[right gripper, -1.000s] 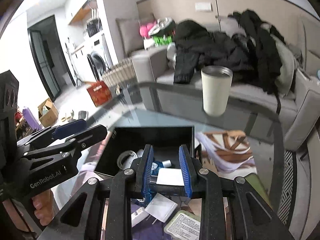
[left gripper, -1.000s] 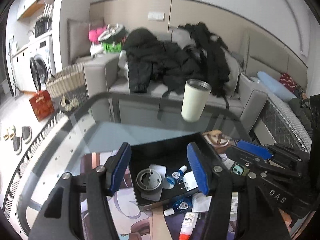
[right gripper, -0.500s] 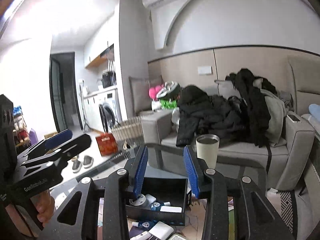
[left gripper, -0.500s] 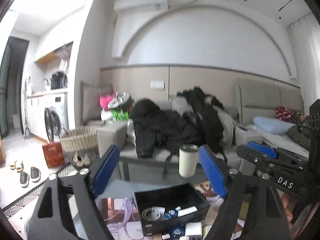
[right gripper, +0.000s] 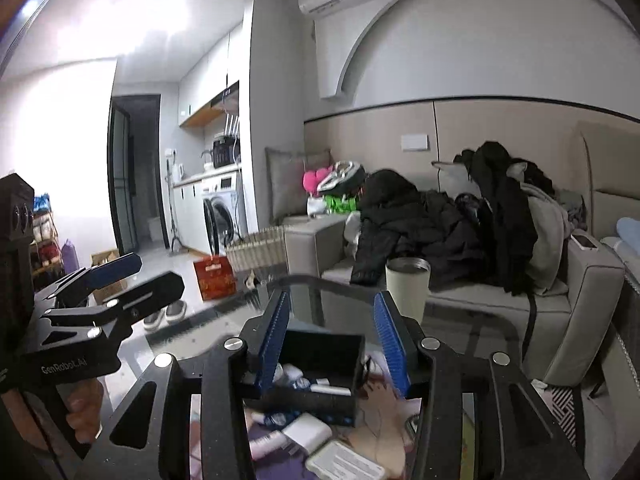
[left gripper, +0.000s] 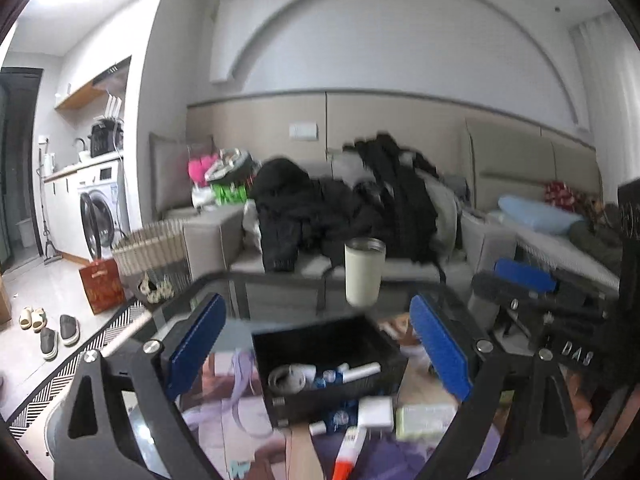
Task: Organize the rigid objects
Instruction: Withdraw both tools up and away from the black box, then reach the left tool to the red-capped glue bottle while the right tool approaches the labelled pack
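Looking along our two grippers, we see the black box (left gripper: pixel 328 364) on the glass table (left gripper: pixel 224 292), an open-topped rectangular tray with matte, rigid walls. In the left wrist view one corner of it points toward us, so its long axis runs on a diagonal from near left to far right. Inside lie small hard things: a grey ring-shaped roll (left gripper: pixel 286 378), a white tube (left gripper: pixel 362 371) lying roughly along the front right wall, and some blue-and-white bottles between them, too blurred to tell apart. Just outside the near wall sit a white block (left gripper: pixel 375 409), a pale flat packet (left gripper: pixel 426 420) and a glue tube with an orange cap (left gripper: pixel 347 454), its length pointing toward us.

Our left gripper (left gripper: pixel 318 354) is held above the table, tilted slightly down toward the tray, its blue ribbed pads spread wide with nothing between them. Our right gripper (right gripper: pixel 332 344) hangs level beside it, jaws also apart and empty, framing the box (right gripper: pixel 320 372) from the other side. The left one shows at the right camera's left edge (right gripper: pixel 116 280), a bare thumb wrapped on its black handle.

Beyond the tray a cream tumbler (left gripper: pixel 364 270) with a metal rim stands upright near the table's far edge. Behind it a grey sofa (left gripper: pixel 472 240) carries a heap of black jackets (left gripper: pixel 320 208).
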Motion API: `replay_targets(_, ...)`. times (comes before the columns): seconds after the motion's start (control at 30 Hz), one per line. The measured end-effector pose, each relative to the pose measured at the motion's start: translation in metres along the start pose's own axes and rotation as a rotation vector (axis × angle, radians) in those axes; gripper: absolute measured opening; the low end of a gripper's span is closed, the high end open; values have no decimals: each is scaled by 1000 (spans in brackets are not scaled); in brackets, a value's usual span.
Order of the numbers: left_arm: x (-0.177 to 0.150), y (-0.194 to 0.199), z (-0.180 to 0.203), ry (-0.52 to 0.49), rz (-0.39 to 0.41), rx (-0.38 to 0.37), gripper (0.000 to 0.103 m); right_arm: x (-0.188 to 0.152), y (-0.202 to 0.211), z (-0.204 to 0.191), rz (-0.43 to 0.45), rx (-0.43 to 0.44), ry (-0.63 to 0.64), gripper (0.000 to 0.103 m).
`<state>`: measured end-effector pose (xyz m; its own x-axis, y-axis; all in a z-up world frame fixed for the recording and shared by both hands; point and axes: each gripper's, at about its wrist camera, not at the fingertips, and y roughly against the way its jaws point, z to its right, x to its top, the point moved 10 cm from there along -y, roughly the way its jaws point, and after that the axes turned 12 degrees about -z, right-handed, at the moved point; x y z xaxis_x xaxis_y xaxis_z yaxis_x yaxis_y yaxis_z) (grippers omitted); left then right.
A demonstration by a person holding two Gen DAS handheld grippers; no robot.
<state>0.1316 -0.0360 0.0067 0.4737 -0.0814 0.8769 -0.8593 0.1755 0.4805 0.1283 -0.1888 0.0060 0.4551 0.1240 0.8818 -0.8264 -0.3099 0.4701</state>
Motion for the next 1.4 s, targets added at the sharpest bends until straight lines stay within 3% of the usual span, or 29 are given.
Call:
replay_targets(0.13, -23, -24, 9, -28, -100, -9, 94, -25, -26, 10, -120, 27, -1, 45)
replay_targets(0.33, -70, -71, 22, -28, -326, -56, 93, -74, -79, 18, -369, 62, -2, 45)
replay_targets(0.47, -102, -94, 29, -57, -450, -54, 85, -113, -108, 22, -542, 69, -1, 45)
replay_targets(0.67, -142, -118, 42, -87, -613, -87, 74, -153, -132, 20, -681, 93, 21, 45)
replay_targets(0.73, -152, -123, 47, -94, -651, -94, 70, -161, -137, 20, -709, 111, 12, 46)
replay_targets(0.8, -160, -129, 48, -89, -688, -103, 60, -167, -142, 22, -720, 95, 25, 46)
replay_targets(0.97, -168, -130, 55, -99, -729, -129, 25, -167, -142, 17, -725, 106, 25, 47)
replay_targets(1.27, -173, -118, 45, -86, -744, -138, 21, -170, -137, 1, -760, 136, 49, 55)
replay_targets(1.4, -175, -113, 37, -84, -745, -132, 21, -181, -141, -5, -793, 120, 92, 68)
